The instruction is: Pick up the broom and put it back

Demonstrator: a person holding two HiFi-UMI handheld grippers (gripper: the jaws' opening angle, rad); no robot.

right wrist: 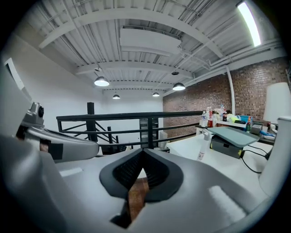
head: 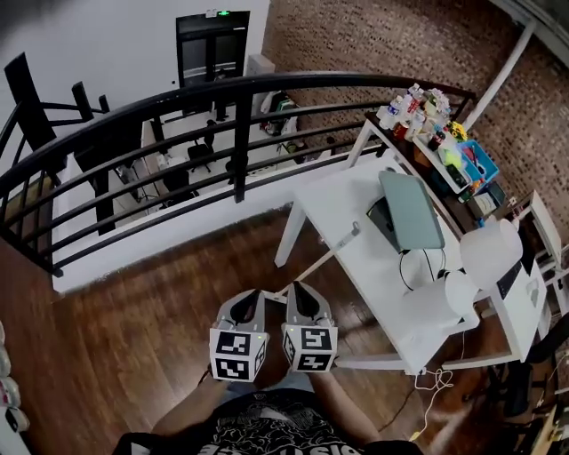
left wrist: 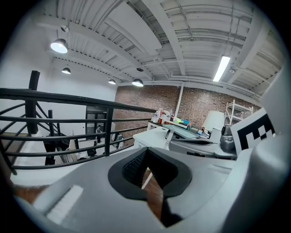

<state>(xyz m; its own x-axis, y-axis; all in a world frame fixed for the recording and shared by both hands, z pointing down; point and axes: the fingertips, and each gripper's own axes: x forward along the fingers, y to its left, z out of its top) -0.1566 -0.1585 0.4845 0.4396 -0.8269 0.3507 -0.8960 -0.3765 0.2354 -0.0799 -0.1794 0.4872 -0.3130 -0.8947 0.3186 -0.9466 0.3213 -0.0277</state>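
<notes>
Broom (head: 322, 257) is probably that thin white pole leaning on the desk (head: 356, 267) mid-frame. Left gripper (head: 252, 296) and right gripper (head: 299, 290) are both pinched together, empty, so open one before closing around the pole.

We look down on the upper level of a loft-style office. A curved black railing (head: 240, 98) fences off this level. On our side of the railing are a dark wooden floor (head: 133, 338) and a white table (head: 356, 267) carrying a laptop (head: 411, 209). Beyond the railing and lower down, black office chairs (head: 203, 153) stand in a bright work area, with a dark double door (head: 212, 49) under a green exit sign (head: 218, 13). To the right of the railing runs a bare brick wall (head: 356, 44), with a shelf of bottles (head: 413, 107) against it. High above the railing, the ceiling (left wrist: 150, 27) is exposed white beams and pipes, hung with round lamps (left wrist: 59, 45) and a strip light (left wrist: 222, 68).
</notes>
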